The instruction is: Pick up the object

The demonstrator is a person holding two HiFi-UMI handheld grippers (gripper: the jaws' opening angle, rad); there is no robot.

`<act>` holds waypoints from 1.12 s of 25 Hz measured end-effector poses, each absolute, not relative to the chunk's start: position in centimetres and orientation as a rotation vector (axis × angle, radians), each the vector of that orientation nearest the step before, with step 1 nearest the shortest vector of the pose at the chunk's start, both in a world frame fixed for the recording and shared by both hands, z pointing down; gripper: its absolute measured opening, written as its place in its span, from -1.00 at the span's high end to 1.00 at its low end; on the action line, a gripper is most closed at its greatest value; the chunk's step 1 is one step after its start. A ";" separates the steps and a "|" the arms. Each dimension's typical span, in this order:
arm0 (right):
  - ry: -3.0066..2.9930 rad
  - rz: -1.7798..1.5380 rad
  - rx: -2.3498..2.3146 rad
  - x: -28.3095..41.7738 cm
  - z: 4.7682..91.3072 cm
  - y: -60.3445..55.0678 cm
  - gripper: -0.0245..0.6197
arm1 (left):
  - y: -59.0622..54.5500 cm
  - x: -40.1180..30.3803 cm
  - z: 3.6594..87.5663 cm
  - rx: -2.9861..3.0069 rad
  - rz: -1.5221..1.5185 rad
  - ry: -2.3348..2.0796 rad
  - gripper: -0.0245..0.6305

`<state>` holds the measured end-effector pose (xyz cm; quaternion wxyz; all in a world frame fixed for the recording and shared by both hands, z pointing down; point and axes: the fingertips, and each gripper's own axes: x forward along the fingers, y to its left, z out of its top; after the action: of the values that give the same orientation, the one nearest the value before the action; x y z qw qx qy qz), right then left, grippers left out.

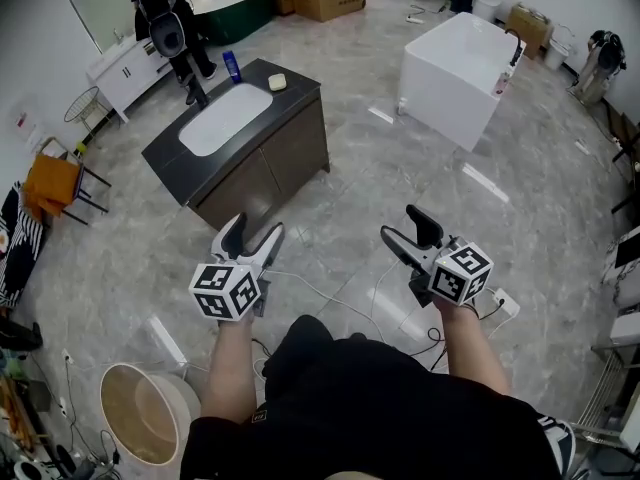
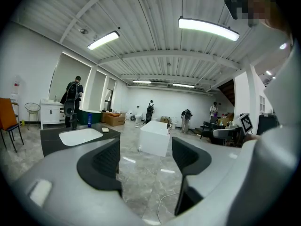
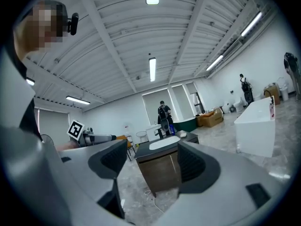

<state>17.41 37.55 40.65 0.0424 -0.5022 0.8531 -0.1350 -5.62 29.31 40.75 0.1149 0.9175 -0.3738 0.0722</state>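
— Are the jaws gripping anything?
— No, the left gripper [image 1: 254,230] and right gripper [image 1: 405,225] are both gaping wide, empty. The blue bottle [image 1: 232,66] and soap bar [image 1: 277,82] are sitting on the desk [image 1: 295,96], well apart from them.

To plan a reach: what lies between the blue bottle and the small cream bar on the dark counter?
Nothing: in the head view, only bare dark countertop separates the upright blue bottle from the small cream bar.
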 end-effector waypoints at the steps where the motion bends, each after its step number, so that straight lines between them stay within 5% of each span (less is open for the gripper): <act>1: 2.611 -0.423 -1.535 17.7 40.9 37.6 -0.01 | 29.4 -5.1 41.0 2.687 0.218 -1.082 -0.09; 28: 2.588 -0.503 -1.611 21.4 42.2 23.2 -0.01 | 13.2 -0.7 43.1 2.649 0.247 -0.932 -0.09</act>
<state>21.39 23.19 42.20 0.0258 -0.5211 0.8374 -0.1628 -0.73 13.21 43.11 0.1606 0.9275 -0.3265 0.0864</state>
